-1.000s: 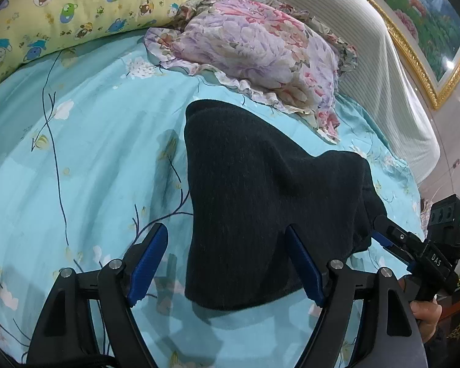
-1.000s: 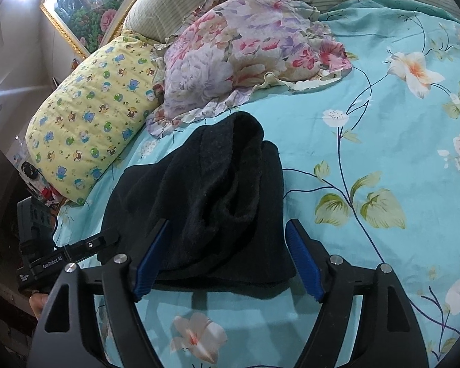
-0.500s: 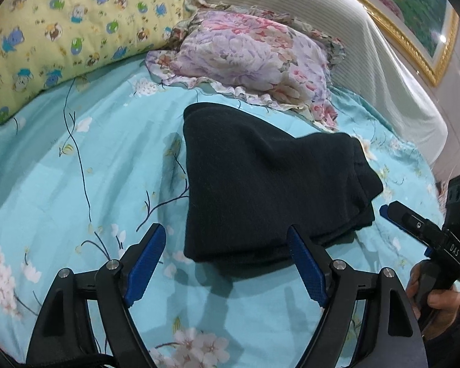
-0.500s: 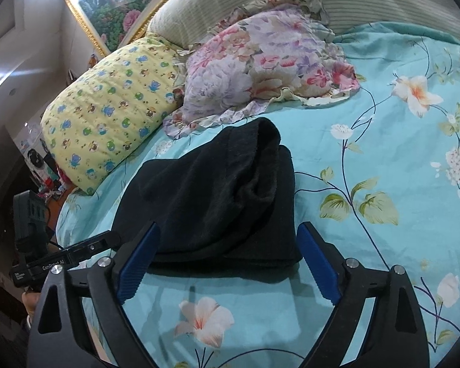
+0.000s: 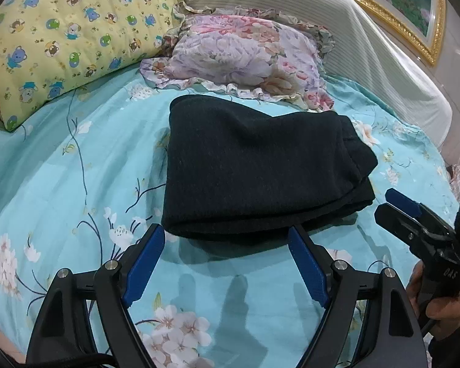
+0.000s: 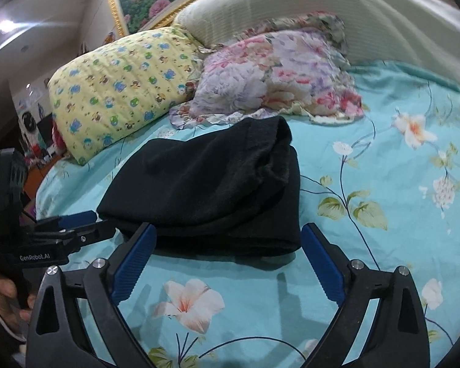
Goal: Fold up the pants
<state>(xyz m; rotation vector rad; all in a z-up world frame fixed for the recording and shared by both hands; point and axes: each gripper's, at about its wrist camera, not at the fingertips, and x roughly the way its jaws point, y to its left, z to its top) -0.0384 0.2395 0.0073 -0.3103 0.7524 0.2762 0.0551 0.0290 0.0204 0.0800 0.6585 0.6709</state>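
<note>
The black pants (image 5: 254,165) lie folded in a thick rectangle on the turquoise floral bedsheet (image 5: 61,168); they also show in the right wrist view (image 6: 211,184). My left gripper (image 5: 227,242) is open and empty, just short of the pants' near edge. My right gripper (image 6: 228,239) is open and empty, its fingertips at the near edge of the pants. The right gripper shows at the right edge of the left wrist view (image 5: 401,205), beside the pants. The left gripper shows at the left of the right wrist view (image 6: 76,220).
A yellow bear-print pillow (image 5: 64,33) and a pink floral pillow (image 5: 245,55) lie behind the pants against a white padded headboard (image 5: 352,40). A gold-framed picture (image 6: 138,3) hangs above. The bed edge is at the left in the right wrist view (image 6: 43,193).
Both grippers have drawn back from the pants and risen. The lifted fold has settled flat on the pile. Both grippers stay open.
</note>
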